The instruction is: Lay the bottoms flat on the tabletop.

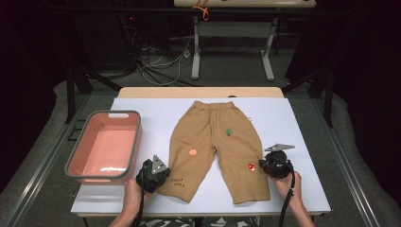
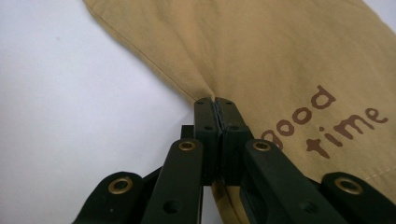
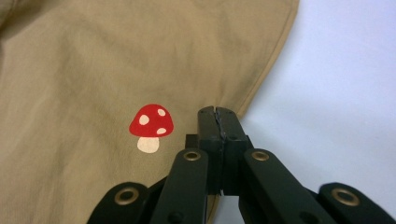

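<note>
Tan child's trousers [image 1: 215, 142] lie flat on the white table sheet, waistband away from me, legs toward me. They carry a green tree patch, an orange patch and a red mushroom [image 3: 150, 125]. My left gripper [image 1: 163, 171] is shut on the outer edge of the left trouser leg [image 2: 280, 60], beside the brown "good time" print [image 2: 327, 121]. My right gripper [image 1: 261, 163] is shut on the outer edge of the right leg [image 3: 93, 70], just right of the mushroom. In both gripper views the jaws are pressed together with cloth pinched at the tips.
A pink tub with a grey rim [image 1: 137, 142] stands empty at the table's left, close to my left hand. The white sheet [image 1: 293, 123] covers the tabletop. Beyond the far edge are cables on the floor and another table's legs [image 1: 196, 52].
</note>
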The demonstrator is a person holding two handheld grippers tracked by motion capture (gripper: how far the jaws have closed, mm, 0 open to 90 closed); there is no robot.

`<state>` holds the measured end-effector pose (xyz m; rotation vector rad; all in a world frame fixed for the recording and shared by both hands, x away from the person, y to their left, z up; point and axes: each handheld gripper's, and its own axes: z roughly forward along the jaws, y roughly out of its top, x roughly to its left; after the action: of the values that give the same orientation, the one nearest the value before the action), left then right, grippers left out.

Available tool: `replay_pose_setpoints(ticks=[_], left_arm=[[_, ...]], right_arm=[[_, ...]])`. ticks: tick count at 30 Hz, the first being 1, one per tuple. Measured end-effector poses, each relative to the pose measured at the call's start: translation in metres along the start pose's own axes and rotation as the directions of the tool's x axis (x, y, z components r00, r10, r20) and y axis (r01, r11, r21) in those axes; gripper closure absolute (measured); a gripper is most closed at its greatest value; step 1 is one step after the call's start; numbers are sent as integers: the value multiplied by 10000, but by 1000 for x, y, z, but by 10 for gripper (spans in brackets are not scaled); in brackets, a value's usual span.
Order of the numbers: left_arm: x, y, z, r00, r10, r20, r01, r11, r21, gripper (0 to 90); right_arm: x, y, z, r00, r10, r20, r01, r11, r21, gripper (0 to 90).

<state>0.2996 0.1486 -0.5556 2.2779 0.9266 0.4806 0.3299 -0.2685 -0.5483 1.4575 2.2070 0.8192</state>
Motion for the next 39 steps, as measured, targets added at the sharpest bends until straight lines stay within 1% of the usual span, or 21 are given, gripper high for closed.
replay_pose_setpoints(ticks=[1, 2, 7, 9, 11, 12, 14, 15, 16, 18, 19, 20, 22, 24, 25, 26, 28, 30, 31, 34, 39], left_arm=[[-1, -1, -1, 10000, -54, 81, 53, 10000, 55, 884], [-1, -1, -2, 9999, -86, 117, 86, 10000, -17, 883], [-2, -6, -7, 9997, -76, 245, 76, 10000, -9, 883], [-3, -7, -8, 9992, -204, 336, 204, 9998, -1, 882], [-3, -7, -8, 9994, -115, 327, 114, 9999, 42, 881], [-2, -8, -9, 9992, -110, 384, 111, 9999, -9, 879], [-1, -9, -10, 9989, -185, 422, 187, 9998, -32, 870], [-1, -8, -10, 9986, -189, 489, 190, 9998, -13, 853], [1, -8, -11, 9987, -178, 486, 183, 9998, -115, 819], [1, -8, -12, 9980, -253, 576, 270, 9992, -283, 743], [2, -7, -13, 9980, -313, 552, 327, 9992, -238, 687], [3, -6, -14, 9983, -330, 490, 345, 9990, -299, 602], [4, -5, -14, 9972, -479, 566, 504, 9978, -423, 542], [5, -4, -14, 9981, -408, 461, 426, 9983, -387, 427], [6, -4, -14, 9977, -438, 516, 462, 9979, -449, 389], [6, -3, -14, 9975, -473, 519, 498, 9976, -476, 367], [6, -1, -14, 9979, -382, 526, 415, 9971, -632, 313], [7, 2, -15, 9980, -322, 553, 361, 9968, -720, 256], [7, 3, -16, 9976, -341, 604, 390, 9959, -818, 233], [7, 5, -16, 9976, -341, 602, 399, 9944, -976, 168], [5, 8, -13, 9972, -343, 660, 413, 9933, -1079, 119]], right_arm=[[-1, 0, -1, 10000, 1, 36, -1, 10000, 39, 900], [-2, 0, -2, 10000, 22, 39, -22, 10000, 94, 900], [-6, 0, -7, 9999, 109, 121, -111, 9997, 211, 900], [-7, -1, -8, 9998, 160, 78, -162, 9995, 270, 900], [-8, -3, -9, 9999, 100, 75, -102, 9995, 311, 900], [-8, -3, -9, 9999, 162, 10, -163, 9994, 313, 900], [-9, -3, -10, 9997, 215, -66, -213, 9994, 290, 864], [-9, -3, -10, 9998, 182, -115, -180, 9996, 208, 792], [-9, -3, -10, 9995, 240, -200, -237, 9996, 168, 731], [-11, -4, -10, 9989, 57, -459, -55, 10000, 43, 622], [-11, -4, -10, 9992, 12, -409, -15, 10000, -73, 559], [-10, -3, -11, 9985, 4, -548, -11, 9999, -127, 503], [-9, -3, -12, 9983, -20, -585, 4, 9996, -266, 403], [-7, -4, -14, 9970, -71, -774, 39, 9991, -420, 333], [-6, -5, -15, 9970, -37, -768, 2, 9990, -445, 305], [-5, -6, -15, 9964, -168, -831, 122, 9984, -551, 283], [-4, -7, -16, 9956, -139, -929, 84, 9982, -597, 213], [-5, -8, -16, 9957, -301, -871, 239, 9972, -715, 169], [-5, -8, -17, 9952, -284, -931, 210, 9966, -802, 156], [-5, -7, -19, 9942, -388, -1007, 286, 9945, -1008, 138], [-3, -6, -22, 9923, -636, -1063, 481, 9886, -1423, 112]])
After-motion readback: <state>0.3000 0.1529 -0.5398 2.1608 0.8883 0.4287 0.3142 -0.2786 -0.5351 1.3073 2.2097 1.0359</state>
